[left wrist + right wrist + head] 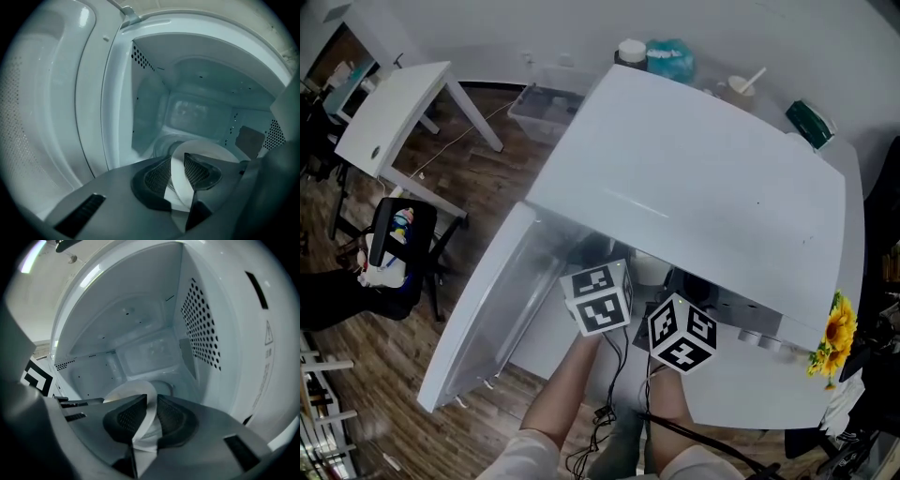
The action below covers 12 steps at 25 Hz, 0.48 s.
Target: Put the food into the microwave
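Forearms (581, 394) reach up the head view to the white microwave (703, 178), whose door (483, 319) hangs wide to the left, leaving the mouth free. In the left gripper view, the left hand-held gripper (182, 176) is clamped on the rim of a white plate (208, 149) that pokes into the cavity. In the right gripper view, the right hand-held gripper (149, 420) pinches the opposite rim, probably so the plate rides level. No food shows on it.

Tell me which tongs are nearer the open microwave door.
Left. The left tongs grip the plate on the side next to the door. The right tongs grip its opposite rim, beside the perforated wall, farther from the door.
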### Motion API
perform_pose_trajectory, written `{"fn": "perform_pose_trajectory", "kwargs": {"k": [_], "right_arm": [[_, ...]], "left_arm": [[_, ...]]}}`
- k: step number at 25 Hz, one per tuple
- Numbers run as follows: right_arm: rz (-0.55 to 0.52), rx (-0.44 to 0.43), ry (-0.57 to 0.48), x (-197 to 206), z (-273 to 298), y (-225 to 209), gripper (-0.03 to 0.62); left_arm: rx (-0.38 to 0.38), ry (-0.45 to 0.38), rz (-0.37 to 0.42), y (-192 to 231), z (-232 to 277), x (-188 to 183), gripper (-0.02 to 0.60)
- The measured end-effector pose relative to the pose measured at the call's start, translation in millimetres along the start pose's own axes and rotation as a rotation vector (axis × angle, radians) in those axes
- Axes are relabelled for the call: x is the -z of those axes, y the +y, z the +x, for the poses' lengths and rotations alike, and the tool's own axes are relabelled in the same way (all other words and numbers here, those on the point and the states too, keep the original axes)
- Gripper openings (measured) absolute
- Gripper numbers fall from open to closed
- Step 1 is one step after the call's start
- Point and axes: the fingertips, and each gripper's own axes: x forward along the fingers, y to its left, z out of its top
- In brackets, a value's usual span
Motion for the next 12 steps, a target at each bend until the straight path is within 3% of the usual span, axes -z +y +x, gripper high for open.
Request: {"fn": "perform_pose_trajectory", "kwargs": {"k": [12], "right_arm": [[0.010,0.009,0.034,11.4,9.5,-6.0,0.069]], "left_arm": [[-0.028,0.012,-0.001,0.0,12.9,12.7,0.413]]}}
